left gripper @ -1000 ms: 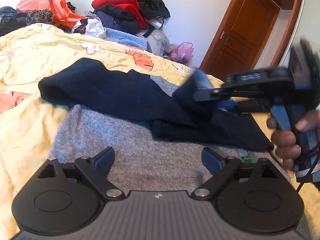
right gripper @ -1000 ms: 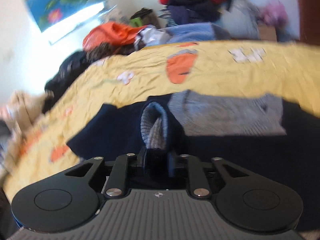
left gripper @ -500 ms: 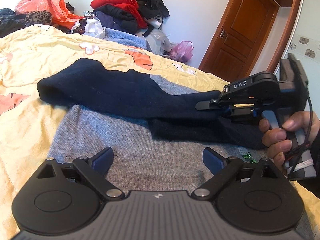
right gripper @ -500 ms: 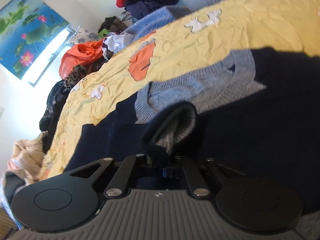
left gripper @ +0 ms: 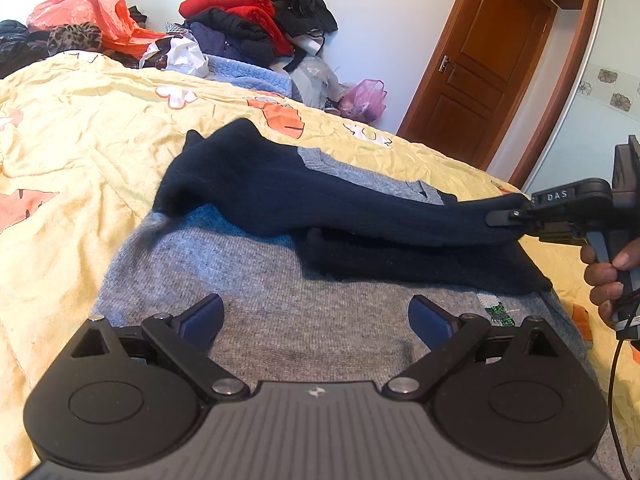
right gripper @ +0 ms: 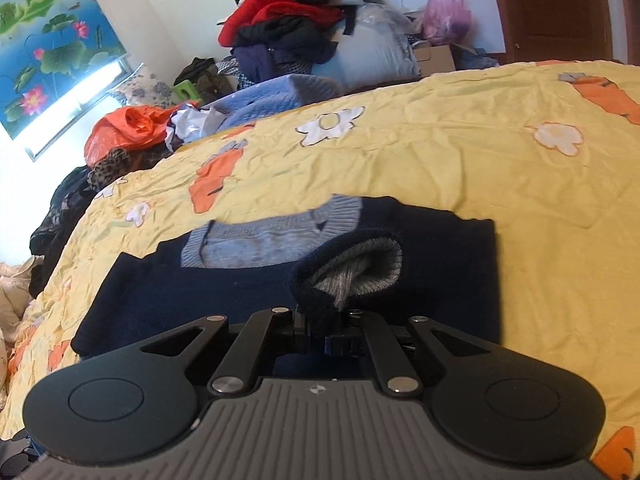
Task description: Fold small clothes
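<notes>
A small grey sweater [left gripper: 288, 312] with navy sleeves lies flat on the yellow bedspread [left gripper: 72, 152]. My right gripper [right gripper: 328, 330] is shut on the cuff [right gripper: 352, 276] of one navy sleeve [left gripper: 320, 200] and holds it stretched across the sweater to the right; it also shows at the right edge of the left wrist view [left gripper: 516, 216]. The other navy sleeve [left gripper: 420, 264] lies folded under it. My left gripper [left gripper: 316, 316] is open and empty, low over the grey hem.
A heap of clothes [left gripper: 248, 24] and an orange bag [left gripper: 100, 16] sit beyond the bed's far side. A wooden door [left gripper: 480, 64] stands at the back right. A pink bag [left gripper: 364, 96] lies near it. The bed's right edge is near my right hand.
My right gripper has pulled the navy sleeve further to the right, drawing it taut across the sweater. The sleeve's far left part has shifted inward. My left gripper has stayed open in place.
</notes>
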`<state>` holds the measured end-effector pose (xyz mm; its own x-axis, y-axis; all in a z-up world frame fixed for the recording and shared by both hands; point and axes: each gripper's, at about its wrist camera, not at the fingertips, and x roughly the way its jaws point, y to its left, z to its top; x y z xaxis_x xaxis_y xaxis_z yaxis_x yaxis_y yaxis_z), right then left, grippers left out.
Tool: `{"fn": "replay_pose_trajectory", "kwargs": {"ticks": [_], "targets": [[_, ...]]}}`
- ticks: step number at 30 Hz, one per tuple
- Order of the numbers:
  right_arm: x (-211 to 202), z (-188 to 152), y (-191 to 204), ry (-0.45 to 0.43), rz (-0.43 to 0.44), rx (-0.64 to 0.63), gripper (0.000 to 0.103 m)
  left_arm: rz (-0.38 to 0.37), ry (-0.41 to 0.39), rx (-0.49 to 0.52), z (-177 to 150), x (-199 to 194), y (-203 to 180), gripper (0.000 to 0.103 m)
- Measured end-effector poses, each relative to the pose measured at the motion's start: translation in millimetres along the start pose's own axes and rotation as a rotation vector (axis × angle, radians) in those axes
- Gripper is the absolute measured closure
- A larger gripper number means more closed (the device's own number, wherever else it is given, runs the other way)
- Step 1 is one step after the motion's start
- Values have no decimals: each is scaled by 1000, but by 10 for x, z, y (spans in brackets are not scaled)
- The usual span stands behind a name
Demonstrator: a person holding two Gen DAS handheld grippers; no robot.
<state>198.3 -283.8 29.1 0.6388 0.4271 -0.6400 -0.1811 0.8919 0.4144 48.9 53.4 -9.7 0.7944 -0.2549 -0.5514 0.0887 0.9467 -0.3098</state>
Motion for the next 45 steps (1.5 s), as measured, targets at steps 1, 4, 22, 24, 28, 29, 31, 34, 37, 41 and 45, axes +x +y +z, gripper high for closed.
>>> {"fn": "replay_pose_trajectory", "kwargs": {"ticks": [1,4,22,24,28,29,31,34,37,41,45], "targets": [[-4,-5,-30,0,-4,-1,88,2,1,3,-1,3,-2,3],[10,-51,-93,11,-24,-12,88,6,3,9,0,9,-9,3],[-85,-173,-331,25,-62,2,88,25,13,37,4,41,-40,2],[-87,-186,-342,24,-64,4,88,27,14,41,5,42,-40,2],[-75,-236,-368,16,-76,12,86,55,13,66,48,4,-85,2],[-133,-229,-365,-4,-80,19,79,60,0,87,99,-40,-108,2],[-378,-192,-285,-134,-145,-14,73,49,-73,109,267,-145,-136,2],[-662,-142,-42,-319,-230,-106,65,81,-130,103,623,-10,-220,2],[-510,-61,207,-317,-213,-132,55,139,-108,138,878,463,-354,2],[6,-84,294,-213,-196,-102,55,248,-21,204,1001,1085,-440,2],[340,-290,218,-157,-284,-116,56,293,95,228,938,1439,-269,2]]}}
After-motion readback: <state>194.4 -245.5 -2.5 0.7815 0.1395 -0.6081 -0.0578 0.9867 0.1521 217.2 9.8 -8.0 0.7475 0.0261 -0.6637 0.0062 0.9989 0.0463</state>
